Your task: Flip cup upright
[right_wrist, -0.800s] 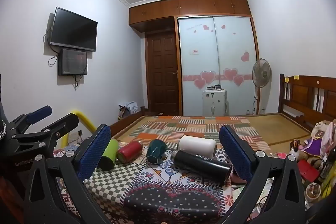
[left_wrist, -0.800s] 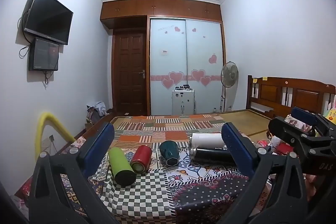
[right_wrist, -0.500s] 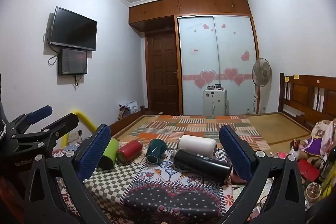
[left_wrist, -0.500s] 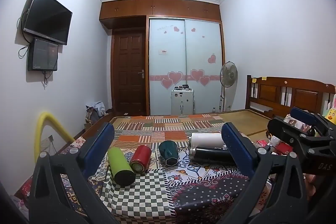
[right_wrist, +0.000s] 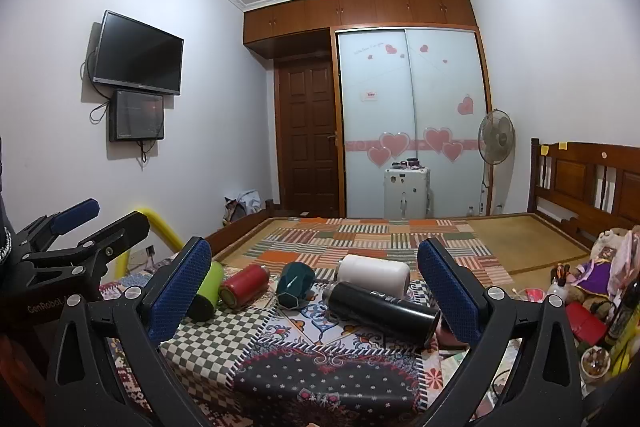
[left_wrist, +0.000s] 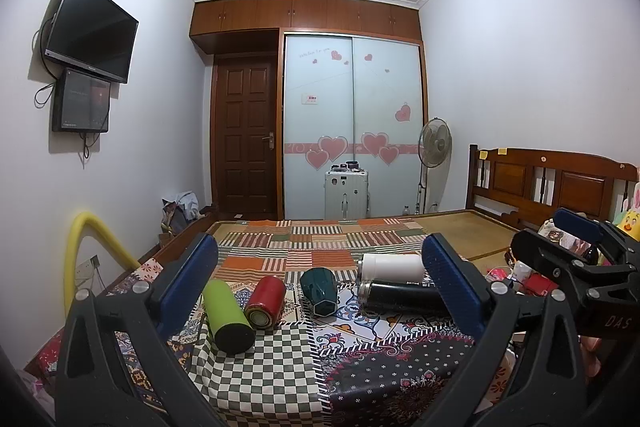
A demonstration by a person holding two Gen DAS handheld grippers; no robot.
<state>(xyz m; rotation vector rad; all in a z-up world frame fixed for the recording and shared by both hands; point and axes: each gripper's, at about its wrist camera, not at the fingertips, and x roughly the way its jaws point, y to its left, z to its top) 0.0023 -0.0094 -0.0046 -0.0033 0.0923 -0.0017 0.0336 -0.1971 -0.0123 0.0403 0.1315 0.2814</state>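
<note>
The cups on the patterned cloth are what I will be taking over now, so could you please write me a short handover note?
Left gripper: jaws open, holding nothing, short of the cups.
Right gripper: jaws open, holding nothing.
All five lie on their sides on the cloth: green cup, red cup, teal cup, white cup, black cup.
Done: nothing.
Left: stand them upright; which one first is not shown.

Glossy teal cup (left_wrist: 320, 290) — patterned cloth (left_wrist: 280, 359) beneath
</note>
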